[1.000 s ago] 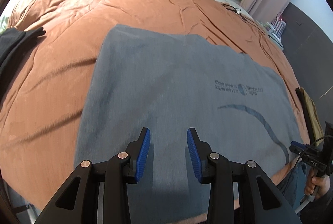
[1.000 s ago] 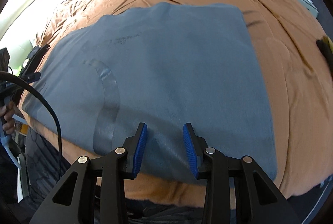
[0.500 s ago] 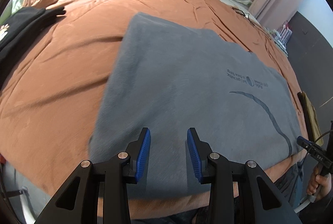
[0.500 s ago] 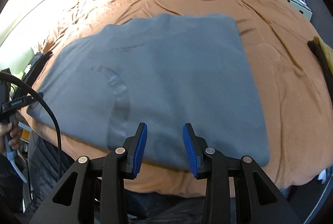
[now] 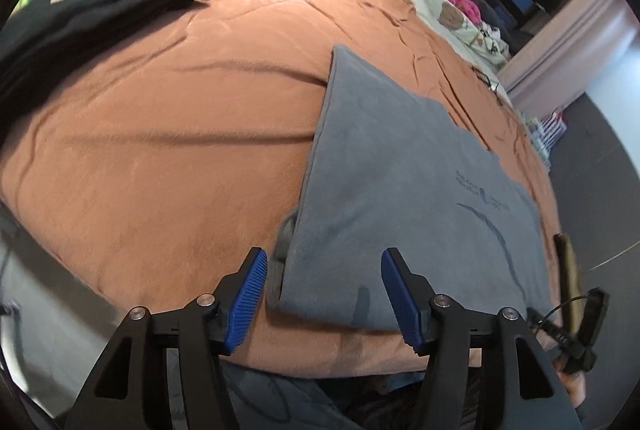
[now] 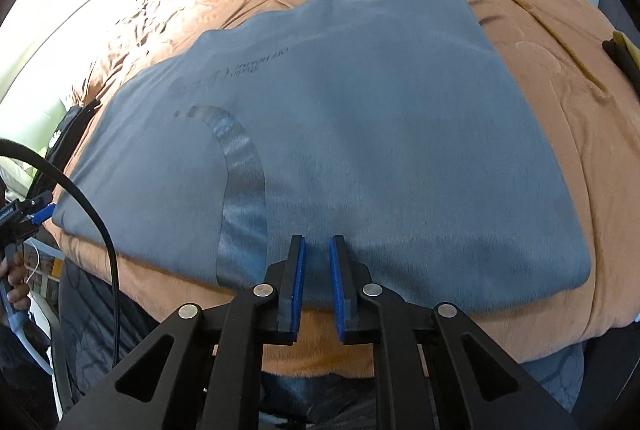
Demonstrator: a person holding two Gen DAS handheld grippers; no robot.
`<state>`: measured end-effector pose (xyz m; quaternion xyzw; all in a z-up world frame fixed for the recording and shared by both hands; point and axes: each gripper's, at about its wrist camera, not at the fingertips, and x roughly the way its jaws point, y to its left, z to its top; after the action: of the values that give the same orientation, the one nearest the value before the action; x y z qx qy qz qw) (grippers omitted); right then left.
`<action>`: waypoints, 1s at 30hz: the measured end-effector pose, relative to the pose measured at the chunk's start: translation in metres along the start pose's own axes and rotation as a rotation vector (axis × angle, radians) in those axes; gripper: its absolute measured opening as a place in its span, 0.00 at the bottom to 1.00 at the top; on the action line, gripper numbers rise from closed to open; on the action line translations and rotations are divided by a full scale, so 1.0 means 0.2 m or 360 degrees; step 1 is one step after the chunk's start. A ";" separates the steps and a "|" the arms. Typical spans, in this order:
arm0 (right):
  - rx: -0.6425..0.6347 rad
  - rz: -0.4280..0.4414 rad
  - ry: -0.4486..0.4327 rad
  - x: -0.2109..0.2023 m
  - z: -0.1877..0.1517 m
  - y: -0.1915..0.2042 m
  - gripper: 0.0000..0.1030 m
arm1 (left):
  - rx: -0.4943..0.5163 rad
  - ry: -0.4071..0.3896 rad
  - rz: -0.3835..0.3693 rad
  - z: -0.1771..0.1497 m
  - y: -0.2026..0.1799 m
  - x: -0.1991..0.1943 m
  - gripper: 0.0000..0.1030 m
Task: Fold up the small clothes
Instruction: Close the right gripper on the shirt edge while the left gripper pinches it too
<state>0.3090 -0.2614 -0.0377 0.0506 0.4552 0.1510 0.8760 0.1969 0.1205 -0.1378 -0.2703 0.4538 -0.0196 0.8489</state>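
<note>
A grey folded shirt [image 5: 400, 190] with dark print lies flat on the orange bedspread [image 5: 160, 150]; it also shows in the right wrist view [image 6: 380, 134]. My left gripper [image 5: 320, 294] is open wide above the shirt's near left corner, jaws on either side of that corner. My right gripper [image 6: 317, 282] has narrowed to a small gap, empty, over the shirt's near edge at the middle. The right gripper shows in the left wrist view [image 5: 576, 326] at the far right.
A black folded garment [image 5: 80, 10] lies at the bed's far left. A dark and tan item [image 6: 624, 50] lies at the right edge of the bed. Pillows and soft toys [image 5: 452, 6] sit at the head. A black cable [image 6: 92, 222] hangs left.
My left gripper has swung left to the shirt's near left corner and opened wider. My right gripper has narrowed its jaws and stayed over the near edge.
</note>
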 end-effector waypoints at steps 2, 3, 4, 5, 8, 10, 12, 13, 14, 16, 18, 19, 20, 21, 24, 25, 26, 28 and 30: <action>0.0022 -0.0004 -0.0042 -0.02 0.02 0.02 0.09 | -0.0059 0.0016 -0.0045 -0.01 0.03 0.00 0.59; 0.0018 -0.0002 -0.0075 -0.05 0.01 0.03 0.09 | -0.0091 0.0029 -0.0072 -0.02 0.04 0.00 0.59; 0.0011 0.0001 -0.0092 -0.06 0.02 0.05 0.09 | -0.0120 0.0043 -0.0100 -0.03 0.06 0.01 0.59; 0.0004 0.0009 -0.0105 -0.07 0.02 0.07 0.09 | -0.0136 0.0051 -0.0117 -0.04 0.06 0.01 0.59; -0.0029 0.0045 -0.0104 -0.05 0.02 0.13 0.09 | -0.0191 0.0068 -0.0156 -0.06 0.08 0.02 0.59; -0.0054 0.0063 -0.0094 -0.02 0.03 0.17 0.09 | -0.0228 0.0076 -0.0179 -0.08 0.10 0.01 0.59; -0.0067 0.0066 -0.0079 0.03 0.04 0.20 0.09 | -0.0257 0.0088 -0.0201 -0.10 0.10 0.01 0.59; -0.0073 0.0072 -0.0072 0.05 0.05 0.21 0.09 | -0.0270 0.0096 -0.0215 -0.11 0.11 0.01 0.59; -0.0083 0.0078 -0.0066 0.07 0.05 0.23 0.09 | -0.0288 0.0107 -0.0234 -0.13 0.11 0.02 0.59; -0.0106 0.0100 -0.0062 0.10 0.07 0.26 0.09 | -0.0318 0.0119 -0.0266 -0.15 0.12 0.02 0.59; -0.0129 0.0123 -0.0061 0.13 0.08 0.29 0.09 | -0.0342 0.0111 -0.0290 -0.16 0.13 0.03 0.59; -0.0137 0.0132 -0.0060 0.14 0.09 0.30 0.09 | -0.0353 0.0104 -0.0297 -0.16 0.13 0.03 0.59; -0.0147 0.0141 -0.0059 0.15 0.09 0.31 0.09 | -0.0370 0.0095 -0.0307 -0.16 0.13 0.03 0.59; -0.0157 0.0149 -0.0057 0.17 0.09 0.32 0.09 | -0.0390 0.0080 -0.0326 -0.16 0.13 0.04 0.59; -0.0171 0.0182 -0.0071 0.18 0.09 0.35 0.09 | -0.0422 0.0044 -0.0361 -0.15 0.14 0.06 0.59; -0.0174 0.0190 -0.0076 0.19 0.09 0.36 0.09 | -0.0449 0.0029 -0.0374 -0.15 0.15 0.07 0.59; -0.0177 0.0196 -0.0081 0.19 0.10 0.36 0.09 | -0.0465 0.0016 -0.0386 -0.14 0.16 0.07 0.59; -0.0179 0.0194 -0.0096 0.19 0.10 0.36 0.09 | -0.0488 -0.0030 -0.0412 -0.14 0.17 0.07 0.59; -0.0175 0.0174 -0.0117 0.20 0.09 0.37 0.09 | -0.0510 -0.0065 -0.0433 -0.13 0.17 0.07 0.59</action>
<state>0.3297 -0.1775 -0.0416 0.0327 0.4104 0.2215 0.8840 0.1769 0.1344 -0.1773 -0.4609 0.3931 -0.0560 0.7937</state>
